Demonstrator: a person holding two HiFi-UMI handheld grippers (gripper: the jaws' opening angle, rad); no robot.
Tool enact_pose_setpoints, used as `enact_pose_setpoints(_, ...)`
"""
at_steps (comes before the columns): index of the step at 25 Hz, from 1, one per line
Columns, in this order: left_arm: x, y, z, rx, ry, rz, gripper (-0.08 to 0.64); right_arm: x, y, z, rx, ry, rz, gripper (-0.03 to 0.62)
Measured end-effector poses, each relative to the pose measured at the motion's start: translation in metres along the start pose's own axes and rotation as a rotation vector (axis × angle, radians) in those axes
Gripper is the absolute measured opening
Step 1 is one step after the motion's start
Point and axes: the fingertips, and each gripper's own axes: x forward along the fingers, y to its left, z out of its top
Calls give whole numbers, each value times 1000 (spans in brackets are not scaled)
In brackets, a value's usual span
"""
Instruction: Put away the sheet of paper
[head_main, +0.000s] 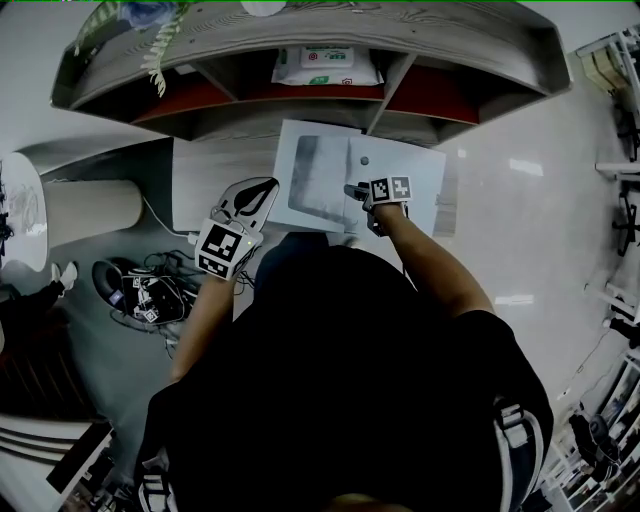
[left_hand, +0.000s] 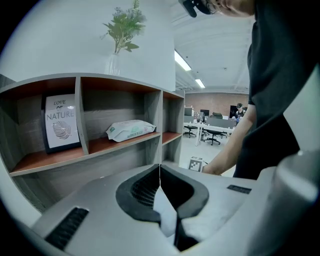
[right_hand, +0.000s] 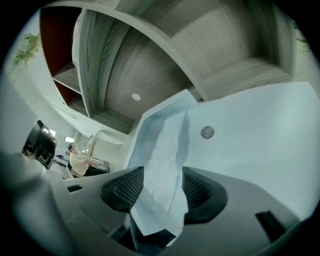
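The sheet of paper (head_main: 320, 178) lies on a white folder (head_main: 410, 180) with a round snap button (head_main: 364, 160), on the shelf unit's lower ledge. My right gripper (head_main: 352, 190) is at the sheet's near right edge. In the right gripper view its jaws stand apart, and the crumpled sheet (right_hand: 165, 150) runs up through the gap of the right gripper (right_hand: 163, 176). The folder's flap (right_hand: 250, 125) with the button (right_hand: 207, 132) lies to the right. My left gripper (head_main: 268, 186) hovers left of the folder, and the left gripper (left_hand: 160, 169) is shut and holds nothing.
The wooden shelf unit (head_main: 300, 30) has open cubbies. A pack of wipes (head_main: 326, 66) sits in the middle one, and a framed print (left_hand: 61, 122) in the left one. A plant in a vase (left_hand: 125, 27) stands on top. Cables (head_main: 150, 295) lie on the floor at left.
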Motion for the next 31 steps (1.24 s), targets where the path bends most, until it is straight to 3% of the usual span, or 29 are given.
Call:
enact_pose_setpoints(14, -2, -26, 6, 22, -22, -15, 21, -57, 0, -1, -96, -93, -42, 232)
enact_pose_setpoints(23, -8, -35, 10, 25, -36, -12, 21, -107, 6, 4, -144, -187, -75, 158)
enact_pose_setpoints(31, -15, -48, 8, 33, -39, -9, 21, -140, 23, -1, -246, -251, -102, 98)
